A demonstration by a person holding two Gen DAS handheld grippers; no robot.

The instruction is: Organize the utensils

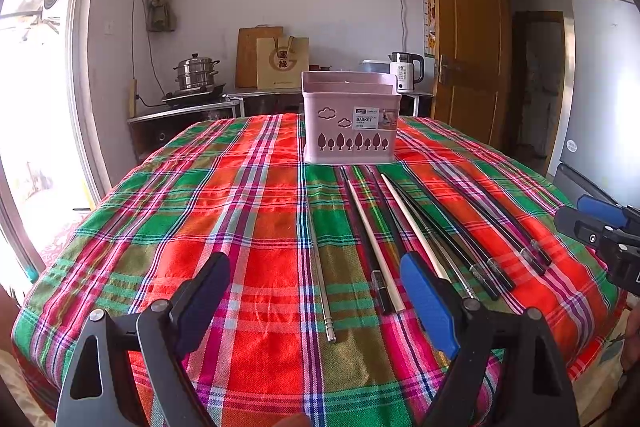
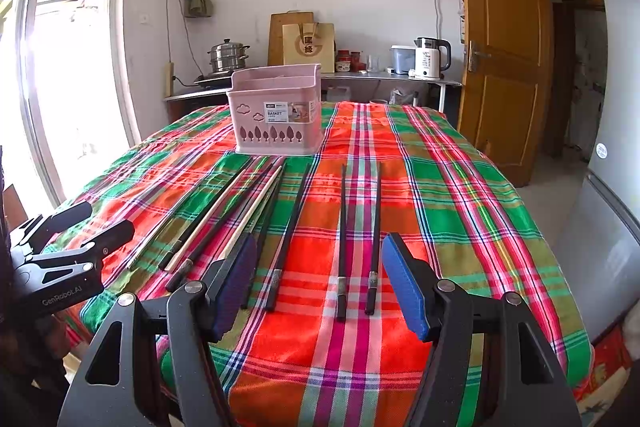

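The left gripper (image 1: 316, 291) and right gripper (image 2: 320, 275) both hover above the near edge of the plaid tablecloth (image 1: 200, 195), jaws spread wide and holding nothing. A row of chopsticks (image 2: 280, 227), mostly black with two pale ones and what may be a metal one (image 1: 320, 275), lies before the pink utensil basket (image 1: 350, 117), which stands upright farther back

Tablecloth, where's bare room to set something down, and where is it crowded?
Free: the tablecloth left of the metal chopstick, and the stretch right of the two black chopsticks to the table's edge. Crowded: the chopsticks fanned out before the pink basket.
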